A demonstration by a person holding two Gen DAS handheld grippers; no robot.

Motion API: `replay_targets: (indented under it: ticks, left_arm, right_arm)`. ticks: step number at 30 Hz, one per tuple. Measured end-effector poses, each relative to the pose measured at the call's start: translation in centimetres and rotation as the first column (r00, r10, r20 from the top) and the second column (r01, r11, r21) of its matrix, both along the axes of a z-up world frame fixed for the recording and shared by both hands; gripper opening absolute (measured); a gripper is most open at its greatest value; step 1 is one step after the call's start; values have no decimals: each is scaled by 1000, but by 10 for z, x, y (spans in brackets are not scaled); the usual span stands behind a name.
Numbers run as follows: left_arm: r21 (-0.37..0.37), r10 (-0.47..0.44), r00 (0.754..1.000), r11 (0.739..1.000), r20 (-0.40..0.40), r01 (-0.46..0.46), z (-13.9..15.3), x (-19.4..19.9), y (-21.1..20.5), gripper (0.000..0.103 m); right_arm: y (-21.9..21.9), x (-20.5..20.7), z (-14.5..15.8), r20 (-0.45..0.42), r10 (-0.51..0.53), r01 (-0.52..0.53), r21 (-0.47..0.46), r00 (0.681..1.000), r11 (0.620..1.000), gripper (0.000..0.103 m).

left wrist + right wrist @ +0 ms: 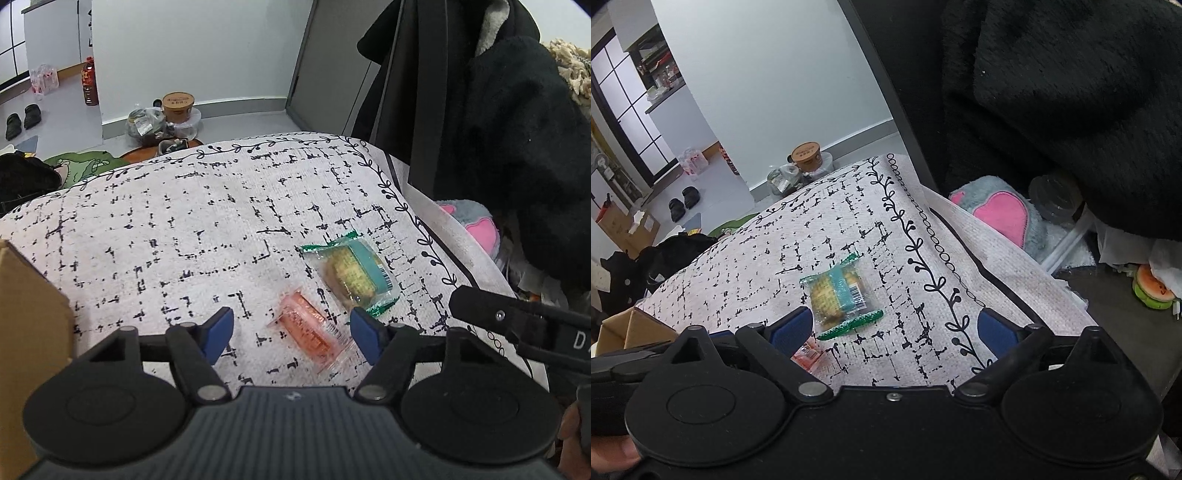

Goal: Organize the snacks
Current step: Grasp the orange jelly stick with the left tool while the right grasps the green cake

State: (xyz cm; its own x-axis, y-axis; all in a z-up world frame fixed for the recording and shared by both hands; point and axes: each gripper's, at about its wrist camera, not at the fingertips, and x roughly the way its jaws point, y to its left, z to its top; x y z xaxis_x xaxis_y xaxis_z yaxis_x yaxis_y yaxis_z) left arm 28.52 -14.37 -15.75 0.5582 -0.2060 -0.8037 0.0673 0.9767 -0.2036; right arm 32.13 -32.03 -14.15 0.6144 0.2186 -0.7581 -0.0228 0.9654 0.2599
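Observation:
Two wrapped snacks lie on a white cloth with black dashes (pixel 166 229). A pink-orange packet (pixel 312 332) lies between the blue fingers of my left gripper (pixel 291 332), close to the right-hand pad; the pads do not press on it and the gripper is open. Just beyond it lies a green-edged packet with a yellowish cake (pixel 351 275). In the right wrist view that green packet (pixel 838 295) sits just ahead of my right gripper (pixel 895 330), nearer its left finger. That gripper stands wide open and holds nothing. A corner of the pink packet (pixel 809 356) peeks out beside its left finger.
A cardboard box (pixel 26 314) stands at the cloth's left edge. Black coats (pixel 517 129) hang to the right, above a grey plush with a pink heart (pixel 1001 214). Bags, a brown tub (pixel 178 105), a bottle and slippers (pixel 22 120) are on the floor beyond.

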Motion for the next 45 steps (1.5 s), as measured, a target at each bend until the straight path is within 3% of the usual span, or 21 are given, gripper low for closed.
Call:
replay_targets:
  ticks: [3,9,12,14,22,32,39,42,43,45]
  left_arm:
    - [6,-6,1000,1000,-7,6,-7,3,-4,69]
    - [22,14,998,1000,-56,-13,-24,1,-1,56]
    - [20,3,999,1000,-49,-2,-23,-1,2,39]
    - [16,-7,999,1000,-43,8,-22,-2,3,20]
    - [14,-8,1000,1000,-26,9,-16,-5,11,0]
    - [-4,32,999,999,-32,-32,-12,-2,25,0]
    - [22,55,998,998,-18,-55,-10,1,24,5]
    - [27,64,997,998,-31,-63,-15,3,24,8]
    - [22,66,997,998,-35,-65,-15,4,24,12]
    - [22,70,997,997,-35,-69,-15,4,24,20]
  right_arm:
    - [1,1,-2,-3,2,-2,3,1000,1000,96]
    - [6,3,-5,-10,7,-7,9,1000,1000,95]
    - [9,4,-8,-14,12,-12,14,1000,1000,94]
    - [11,6,-10,-16,15,-15,18,1000,1000,93]
    - [26,14,-12,-9,46,-46,26,999,999,91]
    - [41,31,-19,4,80,-80,12,997,997,90]
    - [44,45,-35,-27,95,-95,11,995,995,82]
    - [46,48,-44,-43,106,-106,10,993,994,72]
    - [47,48,-46,-50,109,-109,7,993,994,63]
    - [46,49,-51,-50,119,-119,16,992,993,58]
